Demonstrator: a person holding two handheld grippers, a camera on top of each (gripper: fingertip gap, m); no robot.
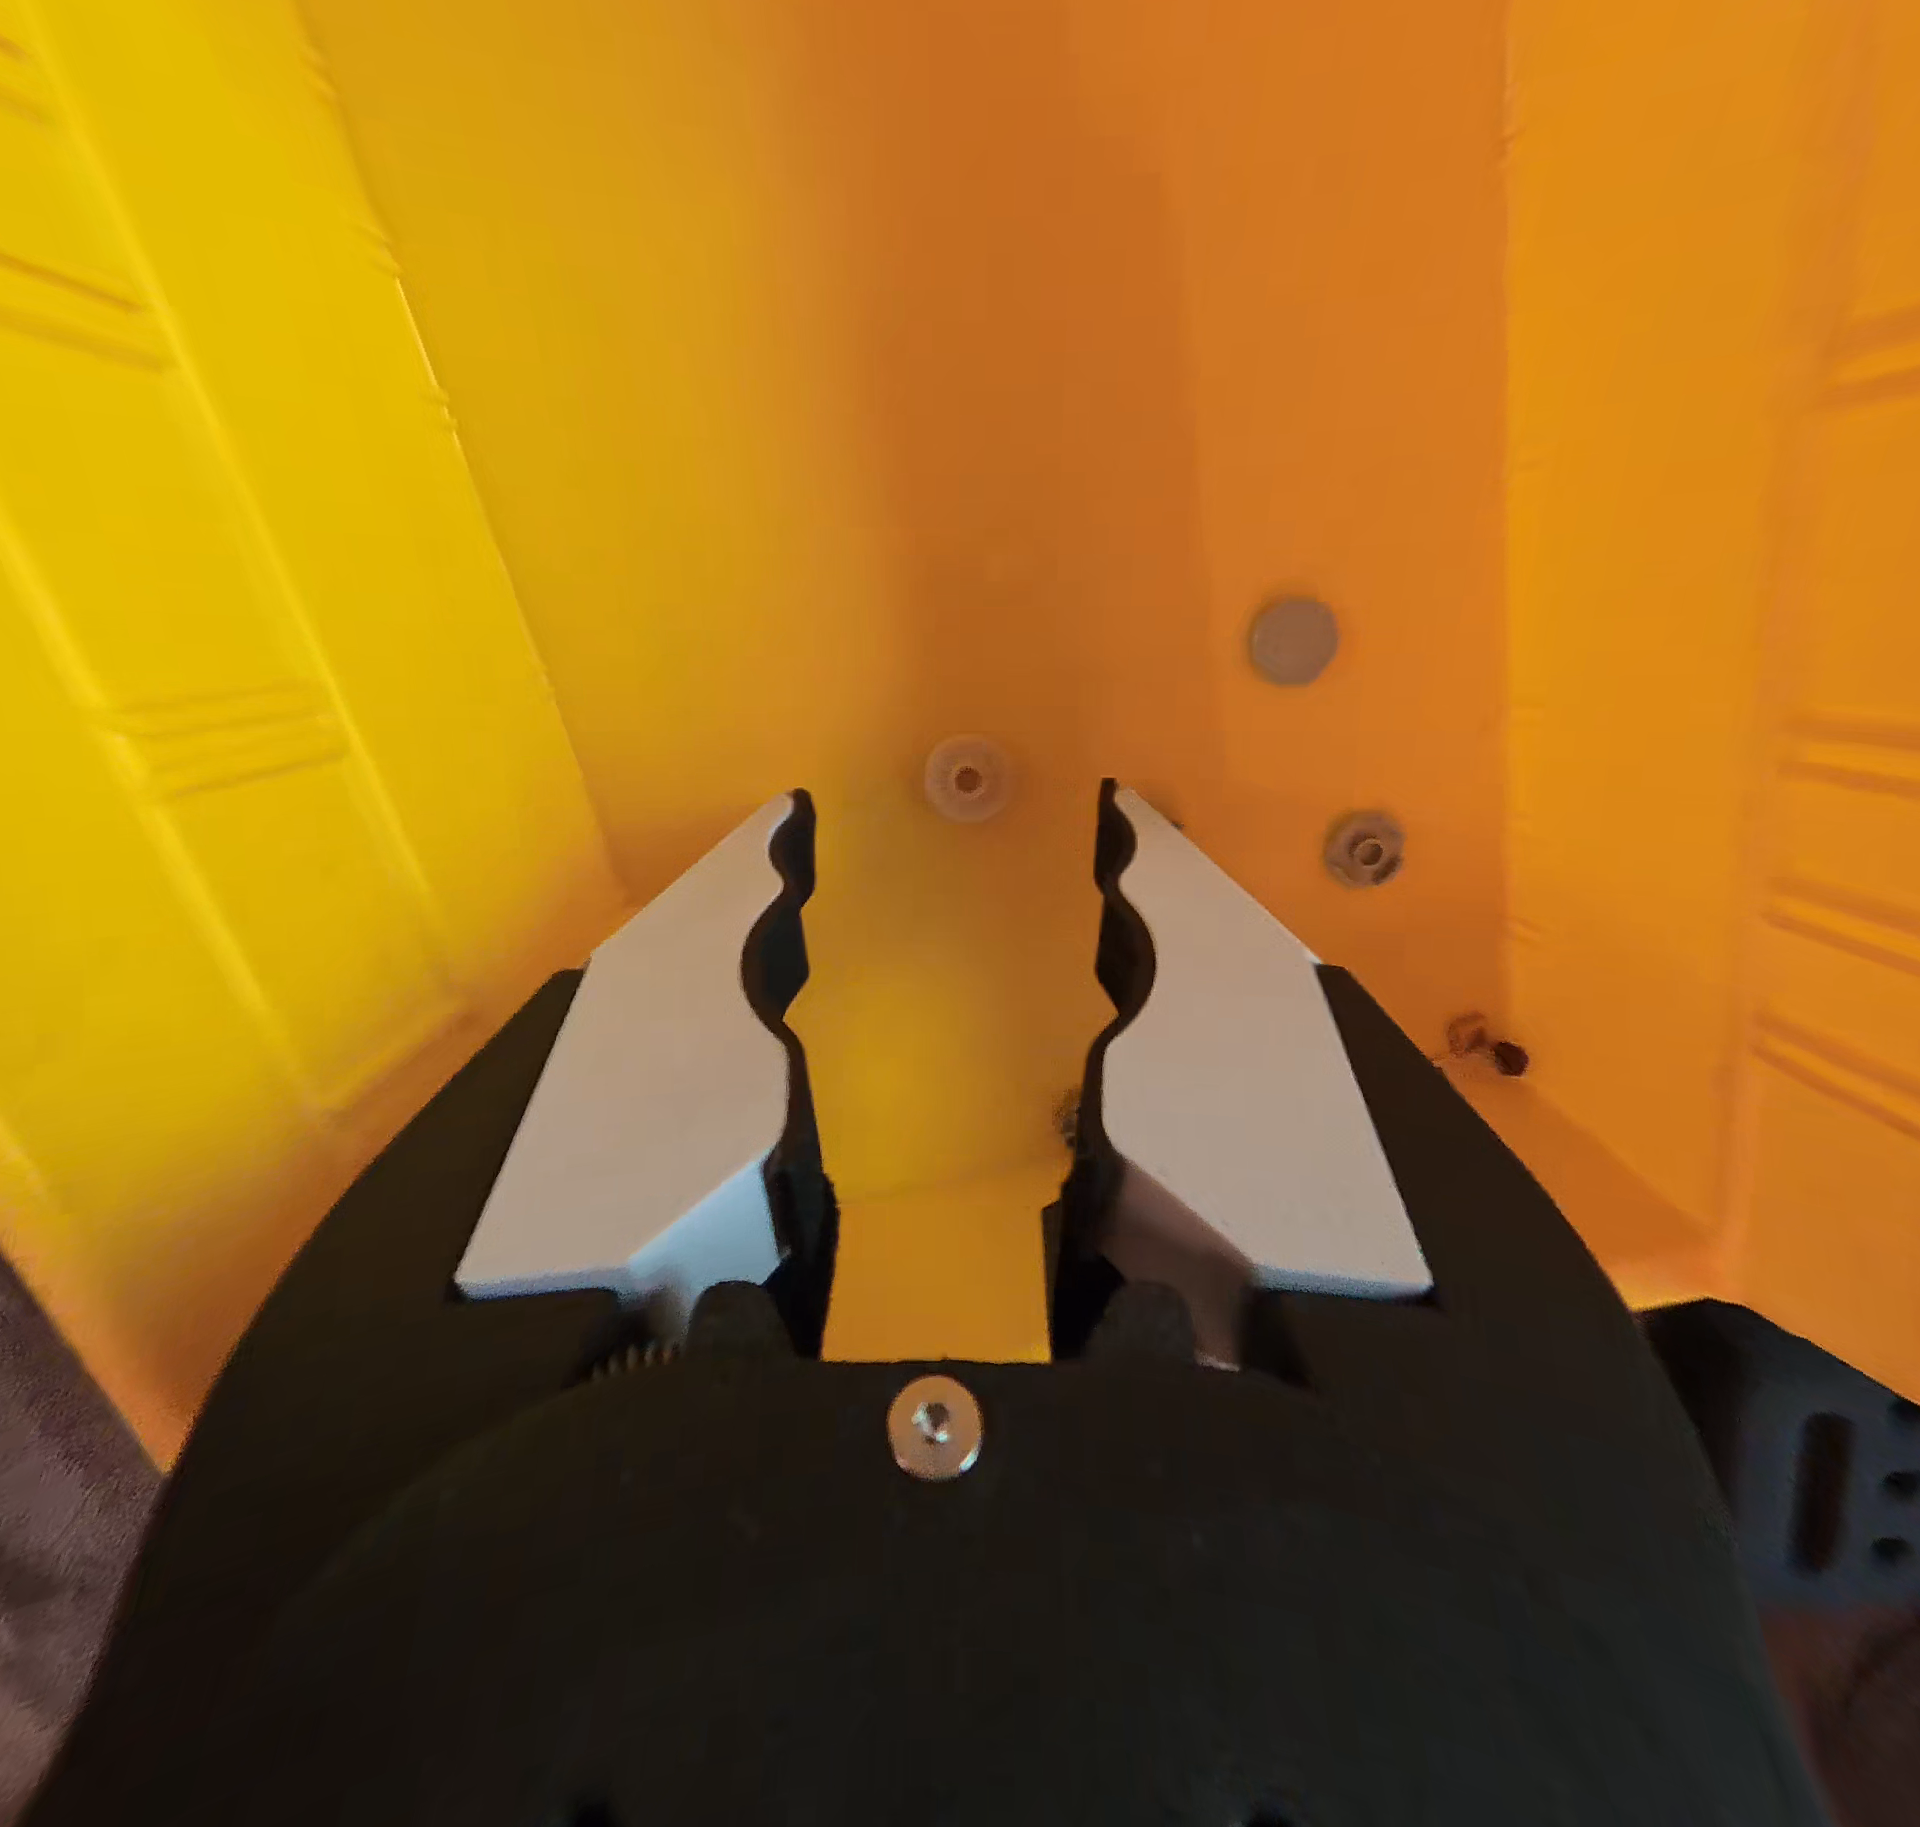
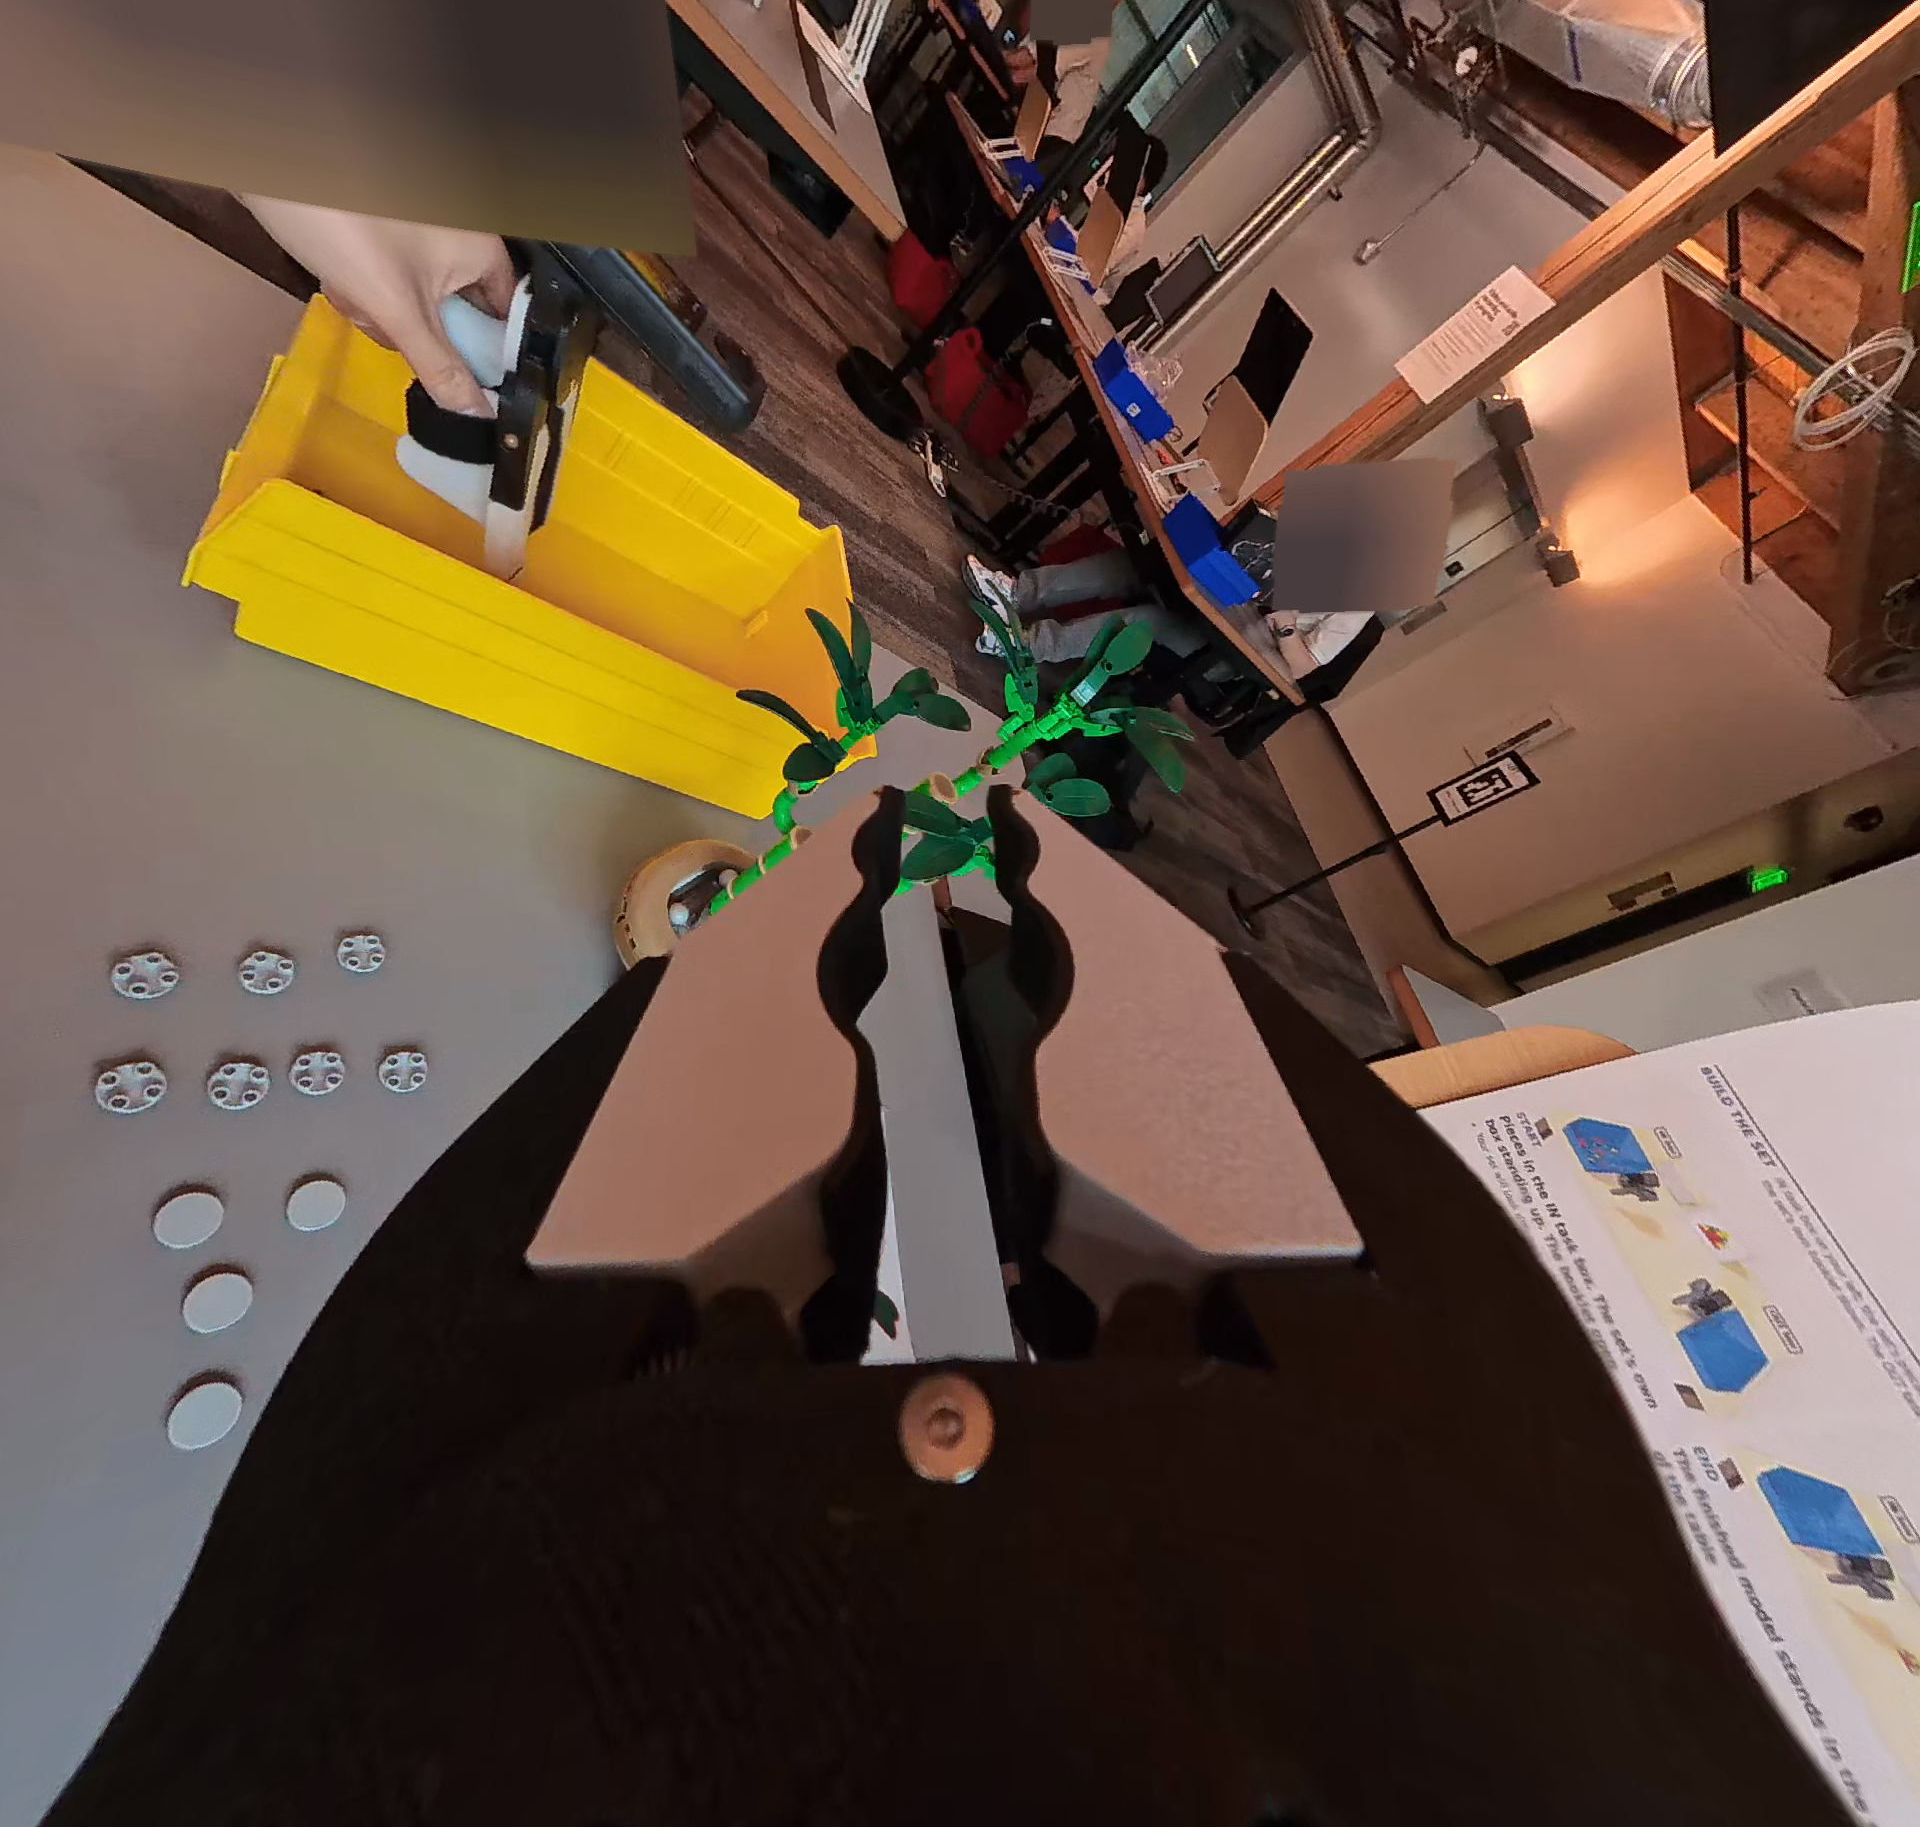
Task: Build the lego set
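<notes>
My left gripper (image 1: 956, 811) is open and empty inside the yellow bin (image 1: 312, 530), low over its floor. Three small grey round lego pieces lie there: one (image 1: 967, 778) just beyond the fingertips, two (image 1: 1292, 636) (image 1: 1362, 848) to the right. In the right wrist view a hand holds that gripper (image 2: 509, 541) down in the bin (image 2: 499, 634). My right gripper (image 2: 943, 803) is closed narrowly on the green lego plant (image 2: 940, 847), whose leafy stems (image 2: 1070, 707) stick out past the fingertips. A tan pot (image 2: 665, 894) sits at the plant's base.
Several grey round holed pieces (image 2: 266, 971) and several smooth grey round tiles (image 2: 217, 1301) lie in rows on the grey table (image 2: 436, 873), left of my right gripper. A printed instruction sheet (image 2: 1714, 1362) lies at the right. A tiny dark piece (image 1: 1486, 1045) sits in the bin's right corner. Left tips to right tips: about 40 cm. The tan pot (image 2: 665, 894) lies around 20 cm away from my left fingertips.
</notes>
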